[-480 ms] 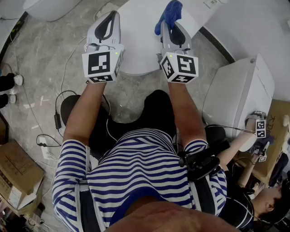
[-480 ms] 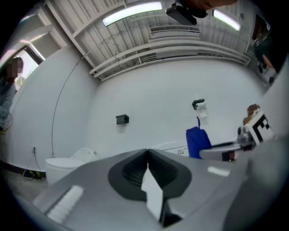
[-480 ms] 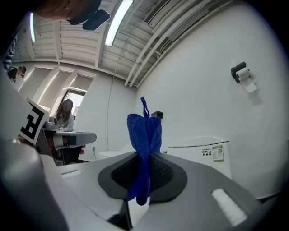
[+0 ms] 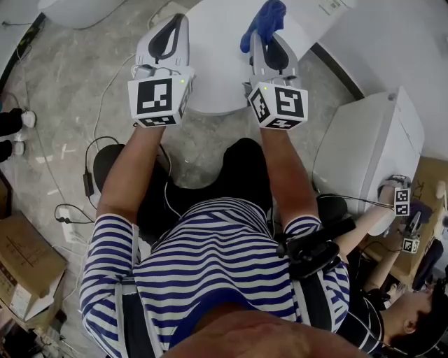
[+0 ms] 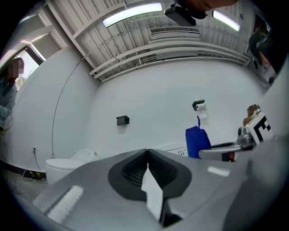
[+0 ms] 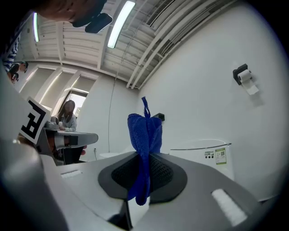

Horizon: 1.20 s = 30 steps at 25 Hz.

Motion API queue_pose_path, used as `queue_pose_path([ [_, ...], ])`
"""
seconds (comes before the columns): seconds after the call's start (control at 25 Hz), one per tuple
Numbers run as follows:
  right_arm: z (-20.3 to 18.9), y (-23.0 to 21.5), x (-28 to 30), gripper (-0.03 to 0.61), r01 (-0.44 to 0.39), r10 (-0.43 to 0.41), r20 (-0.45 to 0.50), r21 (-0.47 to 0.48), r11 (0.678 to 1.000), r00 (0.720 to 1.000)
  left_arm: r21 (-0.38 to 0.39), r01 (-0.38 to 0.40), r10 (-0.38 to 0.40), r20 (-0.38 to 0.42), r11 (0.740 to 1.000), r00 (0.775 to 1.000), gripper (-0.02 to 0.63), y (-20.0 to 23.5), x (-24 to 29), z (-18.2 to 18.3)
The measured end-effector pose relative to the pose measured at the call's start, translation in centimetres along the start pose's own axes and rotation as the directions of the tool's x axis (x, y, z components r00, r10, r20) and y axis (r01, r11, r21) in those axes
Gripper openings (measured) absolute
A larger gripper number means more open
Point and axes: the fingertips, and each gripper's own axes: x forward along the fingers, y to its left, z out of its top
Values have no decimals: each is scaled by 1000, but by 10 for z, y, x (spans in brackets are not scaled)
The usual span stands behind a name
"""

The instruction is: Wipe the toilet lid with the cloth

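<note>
Blue cloth (image 4: 264,19) sits pinched in my right hand-held gripper (image 4: 261,38), which is clenched on it. In the right gripper view the cloth (image 6: 144,133) bunches up above the jaw tips, with a short tail hanging below. My left hand-held gripper (image 4: 175,21) is clenched on nothing, and its own view shows the two pads pressed together with only the wall beyond (image 5: 147,151).

The toilet lid (image 4: 215,70) is the white oval at upper centre of the head view, between the two grippers. Its long axis runs up and down the frame, parallel to both. The cloth hangs over the lid's upper right edge, so the right hand is the one placed to wipe, and the lid spreads left of and below the cloth. I judge the coming stroke needs the cloth brought down and swept leftward. Whether the cloth already touches the lid I cannot tell, since the steep view from above gives no height and the right gripper's camera looks at the wall rather than the lid.

Against half a second ago, the right gripper and cloth have crept slightly up and to the right, and the left has barely moved.
</note>
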Motion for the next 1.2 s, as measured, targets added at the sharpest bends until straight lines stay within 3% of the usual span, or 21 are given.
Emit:
queue_pose_path([
  [0.32, -4, -4, 8, 48, -18, 18, -20, -13, 1000, 1000, -4, -11, 11, 0, 1000, 1000, 3, 7, -1, 0],
  [0.44, -3, 3, 22, 48, -104, 95, -67, -149, 983, 993, -3, -29, 29, 0, 1000, 1000, 3, 15, -2, 2],
  [0.52, -2, 14, 32, 48, -191, 163, -116, -294, 937, 980, 0, -40, 40, 2, 999, 999, 3, 24, -4, 3],
  [0.6, -4, 32, 39, 48, -292, 237, -176, -459, 839, 956, 0, -54, 54, 2, 999, 999, 3, 34, -9, 3],
  [0.76, -9, 78, 44, 48, -449, 358, -282, -676, 585, 890, 6, -88, 88, 0, 996, 996, 3, 55, -20, 4],
  [0.88, -20, 109, 45, 48, -516, 412, -346, -737, 436, 843, 18, -120, 120, 3, 993, 993, 3, 71, -32, 8],
  [1.08, -60, 153, 37, 48, -611, 463, -501, -782, 119, 731, 52, -190, 190, -8, 980, 982, 3, 103, -61, 9],
  [1.2, -84, 171, 31, 48, -636, 458, -581, -771, -44, 673, 57, -231, 232, -19, 971, 972, 3, 123, -76, 6],
])
